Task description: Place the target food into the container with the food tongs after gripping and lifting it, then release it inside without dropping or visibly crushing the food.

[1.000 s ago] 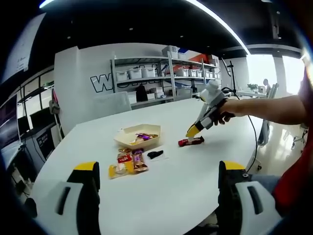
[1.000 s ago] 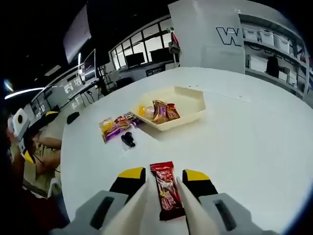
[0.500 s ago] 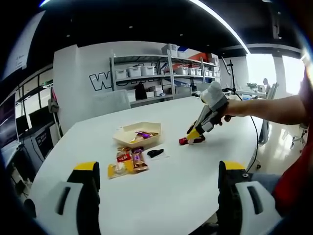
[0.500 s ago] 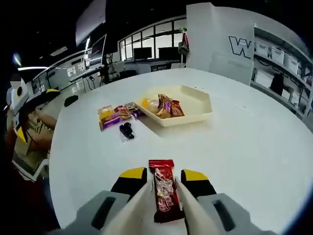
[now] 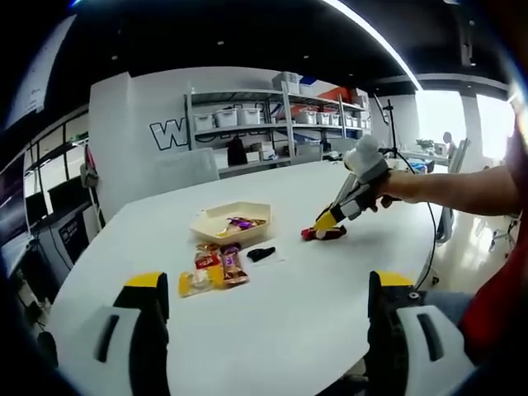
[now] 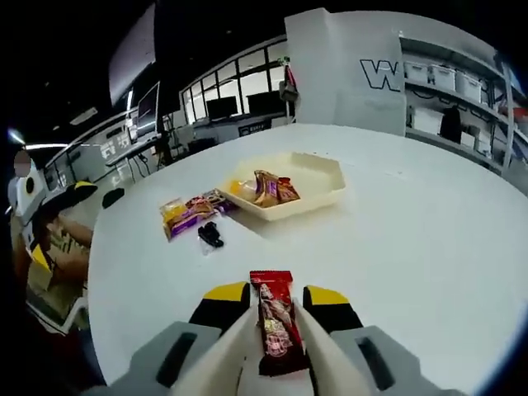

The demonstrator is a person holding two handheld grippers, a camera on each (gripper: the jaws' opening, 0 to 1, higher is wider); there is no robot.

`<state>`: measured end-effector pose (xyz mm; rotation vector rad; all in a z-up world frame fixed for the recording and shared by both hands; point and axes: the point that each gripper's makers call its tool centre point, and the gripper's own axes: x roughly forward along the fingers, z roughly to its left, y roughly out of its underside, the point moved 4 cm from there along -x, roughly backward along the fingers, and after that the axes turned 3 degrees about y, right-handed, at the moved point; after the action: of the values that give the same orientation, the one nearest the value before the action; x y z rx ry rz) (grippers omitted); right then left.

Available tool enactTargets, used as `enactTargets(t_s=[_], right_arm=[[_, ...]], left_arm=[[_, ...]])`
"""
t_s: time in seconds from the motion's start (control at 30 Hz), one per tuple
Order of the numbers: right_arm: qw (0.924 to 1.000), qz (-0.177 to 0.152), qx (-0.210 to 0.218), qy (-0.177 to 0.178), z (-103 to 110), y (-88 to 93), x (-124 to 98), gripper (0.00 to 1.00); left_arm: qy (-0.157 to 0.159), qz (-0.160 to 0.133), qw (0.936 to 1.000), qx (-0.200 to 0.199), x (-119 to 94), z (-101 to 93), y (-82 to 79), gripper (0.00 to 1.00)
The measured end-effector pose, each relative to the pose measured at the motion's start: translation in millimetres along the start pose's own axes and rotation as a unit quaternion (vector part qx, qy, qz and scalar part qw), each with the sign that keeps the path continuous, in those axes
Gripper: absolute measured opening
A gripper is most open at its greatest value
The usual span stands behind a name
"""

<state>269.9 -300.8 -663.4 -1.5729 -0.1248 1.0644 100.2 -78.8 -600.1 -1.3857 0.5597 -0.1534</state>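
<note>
A: Grip looks settled. The right gripper [image 6: 275,295] has its jaws closed on the red snack bar [image 6: 275,318] at six o'clock in the right gripper view, low over the white table [image 6: 429,239]. Lift gently, squeezing no harder.

B: And the left gripper [image 5: 268,289]?

A: Jaws wide apart, holding nothing. Left to right: loose snack packets [image 6: 191,212] at ten o'clock, a small black object [image 6: 211,236] beside them, then the beige tray [image 6: 326,183] at twelve, already holding snacks. Nothing lies between bar and tray.
</note>
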Motion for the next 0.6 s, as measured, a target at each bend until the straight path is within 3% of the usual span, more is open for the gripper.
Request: enactTargets(t_s=[0.47,0.6], right_arm=[[0.9999,0.008,-0.004,0.010,9.0,-3.1,-5.0,0.20],[0.9998,-0.003,0.015,0.009,10.6,-10.3,-8.9,0.20]], left_arm=[[0.007,-0.011,0.9999,-0.011,-7.6,2.5,5.7,0.98],[0.009,-0.013,0.9998,-0.009,-10.0,3.9,7.1,0.98]])
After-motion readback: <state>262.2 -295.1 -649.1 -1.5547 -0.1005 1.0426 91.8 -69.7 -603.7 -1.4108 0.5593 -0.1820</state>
